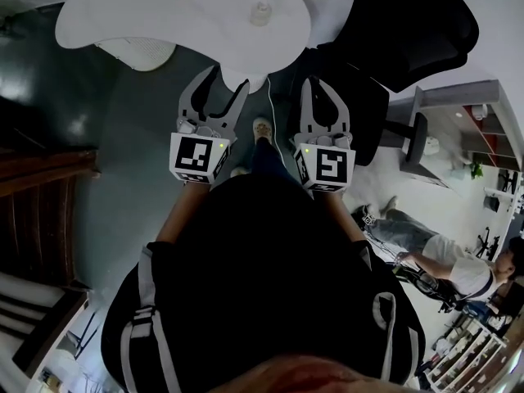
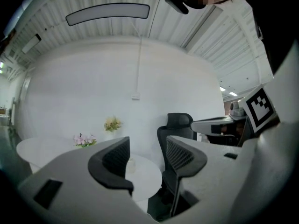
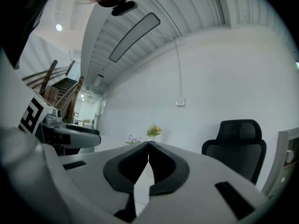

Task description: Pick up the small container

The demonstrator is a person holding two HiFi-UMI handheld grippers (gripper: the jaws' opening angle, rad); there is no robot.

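- Left gripper [image 2: 147,148], held at waist height: grey moulded jaws with black ribbed pads stand apart, nothing between them.
- Right gripper [image 3: 148,146], alongside: jaws clenched tip to tip, empty; a slim gap shows only lower down between the curved pads.
- Floor [image 1: 123,146]: dark, glossy, grey-green, well below both grippers.
- Worktop [image 1: 123,15], at 12 o'clock: a smooth white top with rounded, lobed edges.
- Container [image 1: 260,12]: small, pale, squat with a narrower top, standing upright near the worktop's near edge, at 12 o'clock and well out of reach of both grippers. Its material is too small to tell.
- Handling, as a judgement: it looks light and rigid, so a modest squeeze should lift it. Smooth sides may slip, and a hard nudge could tip it. The best hold seems to be across the body at mid-height, pads square on opposite sides, not on the narrow top. The opened left gripper is set up for that.
- Chair [image 1: 409,23], at 2 o'clock: black, mesh-backed, beside the worktop.
- Flowers [image 2: 112,123], on the worktop's far side: a small yellow bunch before a plain white wall.
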